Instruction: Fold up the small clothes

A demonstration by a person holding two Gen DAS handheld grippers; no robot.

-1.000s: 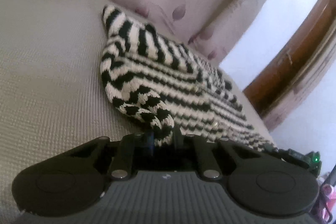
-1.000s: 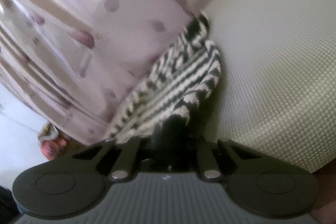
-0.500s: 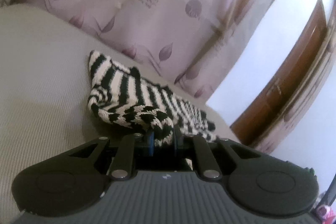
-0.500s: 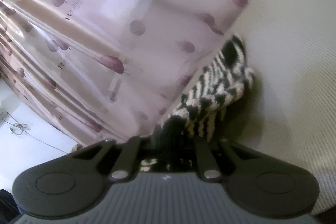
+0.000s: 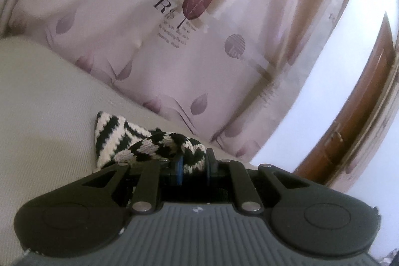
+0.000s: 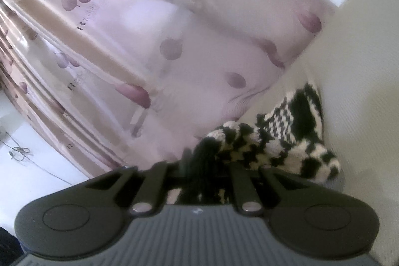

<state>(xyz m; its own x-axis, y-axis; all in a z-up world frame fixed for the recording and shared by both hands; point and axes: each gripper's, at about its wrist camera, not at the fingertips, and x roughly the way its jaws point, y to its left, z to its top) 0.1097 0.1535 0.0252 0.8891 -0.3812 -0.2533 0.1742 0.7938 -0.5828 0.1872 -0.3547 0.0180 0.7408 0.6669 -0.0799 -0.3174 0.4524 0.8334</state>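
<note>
A small black-and-white striped knit garment lies bunched on the beige textured bed surface. My left gripper is shut on one edge of it, with knit fabric pinched between the jaws. My right gripper is shut on another edge of the same garment, which hangs off to the right of the jaws. Both held edges are raised above the surface. The rest of the garment is hidden below the gripper bodies.
A pink curtain with purple leaf prints hangs close behind the bed and fills most of both views. A brown wooden door frame stands at the right beside a white wall. The bed's beige cover extends right.
Both grippers have lifted and tilted upward with the garment. The cloth has gathered into a smaller bunch and the curtain now fills more of each view.
</note>
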